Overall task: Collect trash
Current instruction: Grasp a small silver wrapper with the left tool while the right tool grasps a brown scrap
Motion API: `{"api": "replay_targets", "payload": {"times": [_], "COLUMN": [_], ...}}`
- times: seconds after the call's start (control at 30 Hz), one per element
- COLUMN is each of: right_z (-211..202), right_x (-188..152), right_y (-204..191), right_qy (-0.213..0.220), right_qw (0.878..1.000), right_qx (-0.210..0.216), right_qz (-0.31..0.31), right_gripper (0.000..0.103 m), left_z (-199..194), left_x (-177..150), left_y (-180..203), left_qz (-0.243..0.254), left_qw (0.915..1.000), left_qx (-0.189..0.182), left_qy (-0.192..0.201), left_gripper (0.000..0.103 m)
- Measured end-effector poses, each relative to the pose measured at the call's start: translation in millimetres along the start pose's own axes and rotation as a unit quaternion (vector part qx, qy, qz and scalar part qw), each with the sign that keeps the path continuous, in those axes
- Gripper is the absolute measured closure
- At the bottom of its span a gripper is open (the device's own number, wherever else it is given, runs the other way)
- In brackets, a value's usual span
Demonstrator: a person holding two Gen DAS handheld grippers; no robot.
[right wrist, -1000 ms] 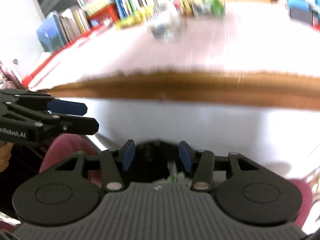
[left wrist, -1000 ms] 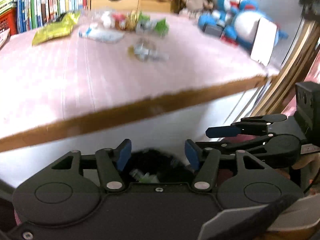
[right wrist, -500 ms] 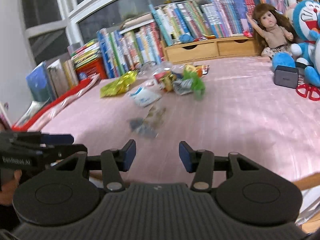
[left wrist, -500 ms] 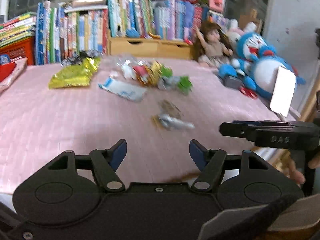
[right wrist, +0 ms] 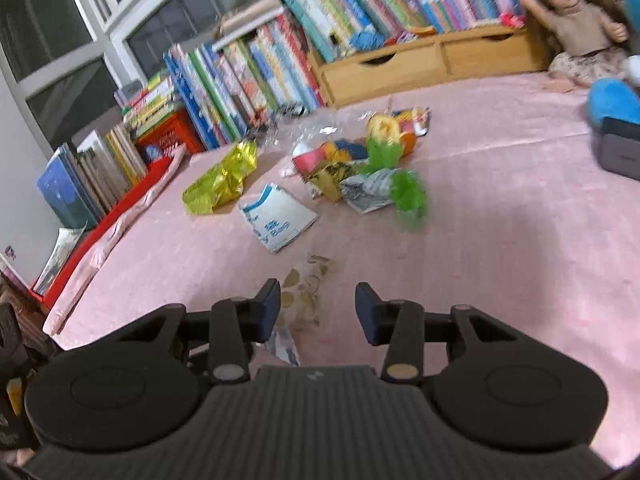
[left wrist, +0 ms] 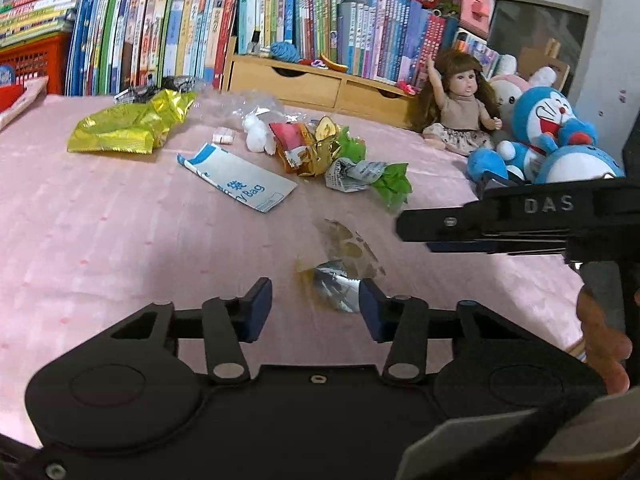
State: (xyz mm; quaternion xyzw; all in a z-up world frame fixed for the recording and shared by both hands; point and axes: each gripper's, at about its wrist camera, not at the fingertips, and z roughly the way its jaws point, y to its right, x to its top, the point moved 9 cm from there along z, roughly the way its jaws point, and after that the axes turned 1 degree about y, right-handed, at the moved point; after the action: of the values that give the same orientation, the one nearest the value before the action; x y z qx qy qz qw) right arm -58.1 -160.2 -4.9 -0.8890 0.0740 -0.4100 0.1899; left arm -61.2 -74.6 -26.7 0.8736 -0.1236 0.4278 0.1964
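The crumpled wrapper [left wrist: 340,264], lying on the pink cloth [left wrist: 120,240] just ahead of the empty left gripper [left wrist: 316,310] and right gripper [right wrist: 316,310], whose spread jaws have just been narrowing, appears light, thin and slippery, so a raised fold looks like the best hold.

A home, likely a child's room. A pink cloth [left wrist: 100,232] covers a table backed by a crowded row of children's books [left wrist: 180,36] and a wooden drawer box [left wrist: 320,84]. A doll [left wrist: 460,108] and blue plush toys [left wrist: 552,132] sit beside it; windows [right wrist: 80,40] stand behind.
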Motion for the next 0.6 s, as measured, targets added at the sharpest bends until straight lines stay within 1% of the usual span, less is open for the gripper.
{"api": "replay_targets", "payload": {"times": [0.1,0.17,0.23,0.27,0.33,0.37,0.43,0.53,0.57,0.6], "right_z": [14.5,24.6,33.6,38.0,44.7,46.7,49.2,52.1,52.8,53.8], "right_x": [4.2,6.7,9.1,9.8,9.9,9.2,7.9,6.2,6.1,5.3], "right_y": [-6.5,-8.1,-6.7,-5.6,-3.4,-3.2,-4.8,-9.1,-10.1,-10.8], "right_qy": [-0.015,-0.024,-0.032,-0.037,-0.045,-0.049,-0.053,-0.052,-0.051,-0.052], "right_qw": [1.000,1.000,0.999,0.999,0.999,0.999,0.999,0.999,0.999,0.999], "right_qx": [0.001,-0.006,-0.014,-0.016,-0.016,-0.012,-0.003,-0.002,-0.003,-0.004], "right_qz": [-0.008,-0.012,-0.007,-0.002,0.006,0.010,0.014,0.009,0.008,0.008], "right_gripper": [0.054,0.054,0.054,0.054,0.054,0.054,0.054,0.054,0.057,0.063], "left_z": [8.8,15.0,19.6,22.7,24.8,24.0,21.8,16.5,14.4,12.7], "left_x": [1.7,3.1,3.3,2.8,1.7,1.2,0.1,-1.0,-0.8,-0.4], "left_y": [0.0,-1.2,-2.8,-3.6,-4.1,-4.0,-3.6,-4.9,-5.9,-7.4], "left_qz": [-0.015,-0.026,-0.036,-0.040,-0.041,-0.039,-0.031,-0.028,-0.028,-0.028], "left_qw": [0.9999,0.9996,0.9993,0.9992,0.9991,0.9992,0.9995,0.9996,0.9995,0.9994], "left_qx": [-0.005,-0.005,-0.004,-0.004,-0.004,-0.002,0.001,0.006,0.009,0.013], "left_qy": [0.003,0.004,0.004,0.001,-0.003,-0.003,0.001,0.007,0.010,0.013], "left_gripper": [0.064,0.068,0.077,0.080,0.091,0.093,0.094,0.096,0.096,0.096]}}
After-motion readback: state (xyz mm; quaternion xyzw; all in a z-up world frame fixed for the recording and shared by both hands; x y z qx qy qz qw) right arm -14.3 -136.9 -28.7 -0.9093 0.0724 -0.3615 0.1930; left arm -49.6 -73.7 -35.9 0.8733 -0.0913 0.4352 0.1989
